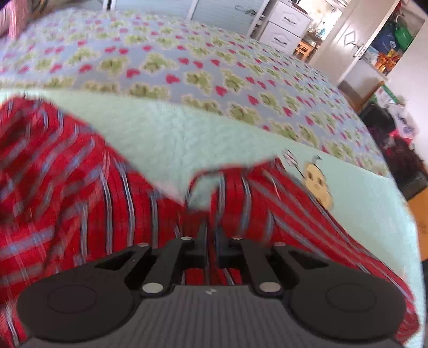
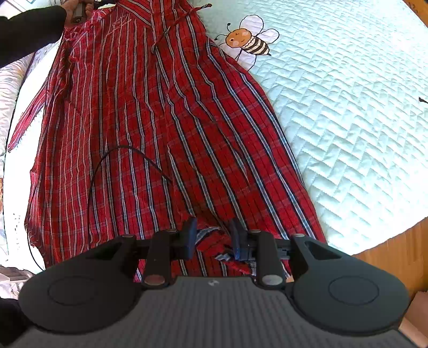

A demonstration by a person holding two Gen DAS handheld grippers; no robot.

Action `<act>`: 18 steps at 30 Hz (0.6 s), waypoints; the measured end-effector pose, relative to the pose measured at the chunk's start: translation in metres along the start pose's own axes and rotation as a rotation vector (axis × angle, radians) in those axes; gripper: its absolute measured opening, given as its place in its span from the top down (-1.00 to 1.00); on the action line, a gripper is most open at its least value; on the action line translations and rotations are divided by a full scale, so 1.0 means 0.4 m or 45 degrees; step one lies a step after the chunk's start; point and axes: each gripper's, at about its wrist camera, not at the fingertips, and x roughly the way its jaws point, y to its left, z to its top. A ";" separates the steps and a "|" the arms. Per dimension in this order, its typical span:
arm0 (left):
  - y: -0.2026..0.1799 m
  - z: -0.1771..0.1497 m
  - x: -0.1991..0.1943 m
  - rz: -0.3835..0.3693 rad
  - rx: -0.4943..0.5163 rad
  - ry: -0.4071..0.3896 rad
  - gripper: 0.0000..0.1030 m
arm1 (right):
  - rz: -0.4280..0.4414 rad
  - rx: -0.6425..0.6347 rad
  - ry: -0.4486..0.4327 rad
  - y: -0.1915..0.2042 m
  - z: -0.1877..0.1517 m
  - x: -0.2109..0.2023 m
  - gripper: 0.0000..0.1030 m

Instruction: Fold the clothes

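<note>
A red plaid garment (image 1: 80, 187) lies spread lengthwise on a mint quilted cover (image 1: 160, 133). My left gripper (image 1: 210, 235) is shut on a fold of the garment, and this view is motion-blurred. In the right wrist view the garment (image 2: 160, 133) stretches away from me. At its far end a hand (image 2: 71, 12) holds the other gripper's handle. My right gripper (image 2: 214, 235) stands open over the near hem, with a turned-up bit of cloth between its fingers.
A bee picture (image 2: 247, 37) marks the quilt (image 2: 347, 107) beside the garment. A thin black cable (image 2: 107, 158) loops over the cloth. A flower-patterned blanket (image 1: 187, 67) covers the far bed. White drawers (image 1: 286, 26) and a door (image 1: 345, 40) stand beyond; wooden floor (image 2: 396, 249) shows right.
</note>
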 end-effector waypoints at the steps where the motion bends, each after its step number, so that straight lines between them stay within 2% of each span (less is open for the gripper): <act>1: -0.004 -0.029 -0.019 -0.042 0.001 0.013 0.92 | -0.005 0.005 -0.007 0.001 -0.005 -0.001 0.44; 6: -0.010 -0.238 -0.122 -0.219 -0.018 0.126 0.91 | 0.015 0.013 -0.044 0.010 -0.017 -0.003 0.44; 13: -0.036 -0.559 -0.276 -0.281 0.128 0.227 0.90 | 0.030 -0.041 -0.100 0.032 -0.024 -0.018 0.44; 18: -0.026 -0.692 -0.329 -0.305 0.119 0.248 0.90 | 0.018 -0.227 -0.332 0.135 0.051 -0.002 0.44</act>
